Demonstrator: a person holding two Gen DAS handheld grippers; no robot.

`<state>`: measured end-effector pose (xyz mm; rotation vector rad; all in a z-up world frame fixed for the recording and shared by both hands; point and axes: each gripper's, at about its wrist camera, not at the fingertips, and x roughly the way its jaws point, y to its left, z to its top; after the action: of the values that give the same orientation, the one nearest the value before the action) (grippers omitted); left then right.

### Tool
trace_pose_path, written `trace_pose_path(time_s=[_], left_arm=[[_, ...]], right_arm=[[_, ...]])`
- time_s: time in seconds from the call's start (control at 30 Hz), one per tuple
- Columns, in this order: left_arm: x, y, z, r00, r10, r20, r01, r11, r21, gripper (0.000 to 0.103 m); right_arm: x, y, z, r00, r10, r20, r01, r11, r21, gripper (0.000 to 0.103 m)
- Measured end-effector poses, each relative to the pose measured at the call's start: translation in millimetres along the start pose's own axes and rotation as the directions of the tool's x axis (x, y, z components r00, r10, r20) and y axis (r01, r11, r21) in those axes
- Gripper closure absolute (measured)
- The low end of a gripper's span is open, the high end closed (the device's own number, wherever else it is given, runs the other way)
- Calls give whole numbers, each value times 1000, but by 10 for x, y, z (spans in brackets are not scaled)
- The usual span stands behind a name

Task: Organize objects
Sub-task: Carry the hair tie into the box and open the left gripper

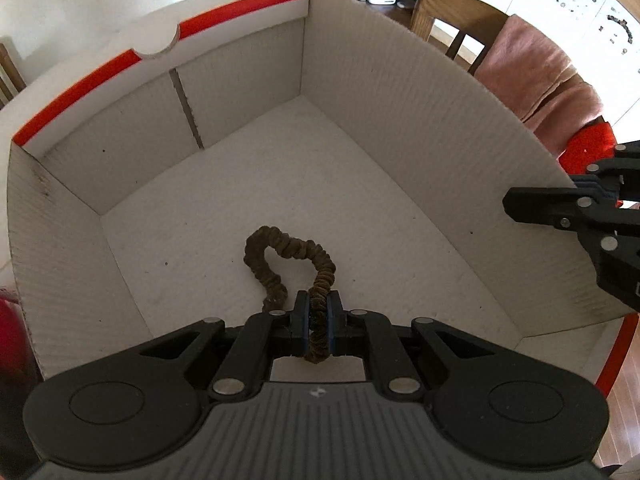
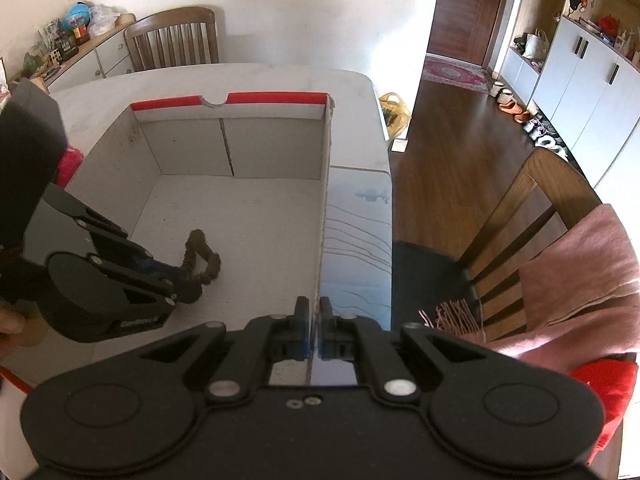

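The left tool (image 1: 319, 316) is pinching a brown hair scrunchie (image 1: 292, 264), its loop touching the floor of the white box (image 1: 400, 128), apparently for release there. The right tool (image 2: 314, 330) is clamping the box's side wall, probably steadying it on the table (image 2: 360, 216).

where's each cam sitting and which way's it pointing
Left wrist: on the left gripper, looking steeply down into the white box; its jaws pinch the brown scrunchie.
Right wrist: on the right gripper, looking down along the box's right wall, which its shut jaws clamp; a bit of hand shows at the left edge.
Shared: box, scrunchie, pink cloth on a chair, and each other's gripper.
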<state>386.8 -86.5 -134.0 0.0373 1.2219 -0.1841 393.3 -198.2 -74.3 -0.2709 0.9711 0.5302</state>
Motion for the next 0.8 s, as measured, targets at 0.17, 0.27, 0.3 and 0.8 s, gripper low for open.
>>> trace_pose_path(time_s=[0.17, 0.27, 0.3, 0.8], left_arm=[[-8, 26, -27, 1000, 3, -9, -3, 1000, -1, 95], [-17, -5, -24, 1000, 4, 3, -4, 1000, 1, 93], [-27, -7, -25, 1000, -2, 5, 2, 1000, 0, 92], [-424, -43, -149, 994, -2, 114, 5, 1000, -27, 87]], right_arm=[[1, 0, 0, 1000, 0, 0, 0, 1000, 1, 100], [1, 1, 0, 1000, 0, 0, 0, 1000, 0, 100], [1, 1, -1, 1000, 0, 0, 0, 1000, 1, 100], [-7, 13, 2, 1000, 6, -3, -6, 1000, -20, 100]])
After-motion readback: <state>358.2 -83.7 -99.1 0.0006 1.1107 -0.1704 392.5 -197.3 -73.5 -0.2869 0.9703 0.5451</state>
